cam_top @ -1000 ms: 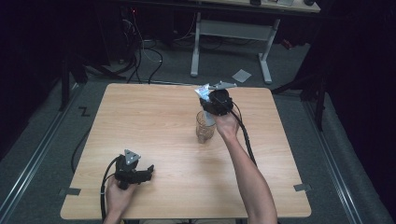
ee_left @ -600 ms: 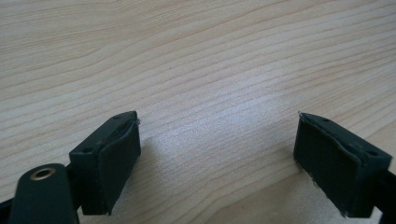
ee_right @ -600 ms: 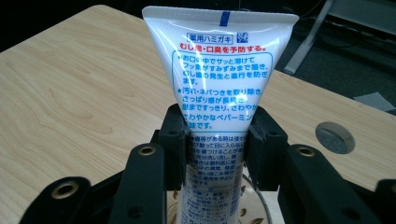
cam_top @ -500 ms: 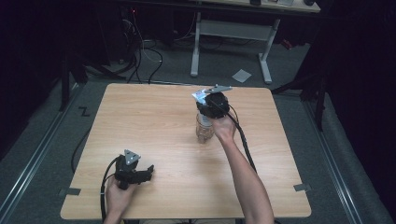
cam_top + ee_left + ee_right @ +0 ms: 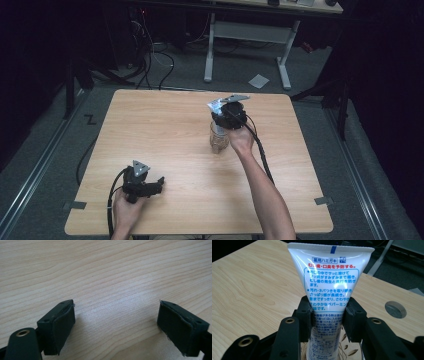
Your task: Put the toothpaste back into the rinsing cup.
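Toothpaste tube [image 5: 331, 282] stands upright, crimped end up, pinched at mid-length by the right gripper [image 5: 329, 320] directly above a glass cup [image 5: 218, 140] near the table [image 5: 165, 120] centre. Left gripper [image 5: 116, 325] rests wide and empty at the near-left edge.

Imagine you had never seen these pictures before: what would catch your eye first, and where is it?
First comes the white tube with blue and red print, clamped between the jaws of the right gripper and standing over a clear cup near the middle of the wooden table. Next, the left gripper lies at the near left edge, jaws wide apart with only bare wood between them.
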{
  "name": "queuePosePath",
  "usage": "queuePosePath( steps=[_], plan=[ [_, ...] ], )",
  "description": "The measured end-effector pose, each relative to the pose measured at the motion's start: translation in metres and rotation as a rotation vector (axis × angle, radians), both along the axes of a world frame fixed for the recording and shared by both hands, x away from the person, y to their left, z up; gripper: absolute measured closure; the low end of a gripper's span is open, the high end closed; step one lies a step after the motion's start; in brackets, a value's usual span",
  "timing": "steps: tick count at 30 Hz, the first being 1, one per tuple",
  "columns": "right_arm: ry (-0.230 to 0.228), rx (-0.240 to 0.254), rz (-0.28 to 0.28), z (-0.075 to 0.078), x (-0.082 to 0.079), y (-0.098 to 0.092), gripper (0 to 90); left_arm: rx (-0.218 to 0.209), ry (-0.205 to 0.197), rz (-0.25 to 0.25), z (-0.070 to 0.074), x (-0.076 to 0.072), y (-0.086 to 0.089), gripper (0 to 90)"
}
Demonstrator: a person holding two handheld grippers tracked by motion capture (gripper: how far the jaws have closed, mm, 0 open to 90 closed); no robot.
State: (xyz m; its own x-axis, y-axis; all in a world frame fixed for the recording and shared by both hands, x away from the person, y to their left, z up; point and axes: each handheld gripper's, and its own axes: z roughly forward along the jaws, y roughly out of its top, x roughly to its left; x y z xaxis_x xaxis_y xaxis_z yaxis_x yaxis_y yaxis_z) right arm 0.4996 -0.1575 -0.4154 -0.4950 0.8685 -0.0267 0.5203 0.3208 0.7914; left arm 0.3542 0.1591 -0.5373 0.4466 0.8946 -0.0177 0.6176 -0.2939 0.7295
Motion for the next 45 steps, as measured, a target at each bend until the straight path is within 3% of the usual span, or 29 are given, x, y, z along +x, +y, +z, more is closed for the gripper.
queuePosePath(
  steps=[38, 45],
  plan=[
    [0.047, -0.008, 0.030, -0.026, -0.006, -0.010, 59.9, 0.002, 0.000, 0.001, 0.000, 0.000, 0.000, 15.1],
    [0.033, 0.004, 0.039, -0.029, -0.010, -0.014, 59.4, 0.003, 0.000, 0.001, 0.000, 0.000, 0.000, 15.0]
  ],
)
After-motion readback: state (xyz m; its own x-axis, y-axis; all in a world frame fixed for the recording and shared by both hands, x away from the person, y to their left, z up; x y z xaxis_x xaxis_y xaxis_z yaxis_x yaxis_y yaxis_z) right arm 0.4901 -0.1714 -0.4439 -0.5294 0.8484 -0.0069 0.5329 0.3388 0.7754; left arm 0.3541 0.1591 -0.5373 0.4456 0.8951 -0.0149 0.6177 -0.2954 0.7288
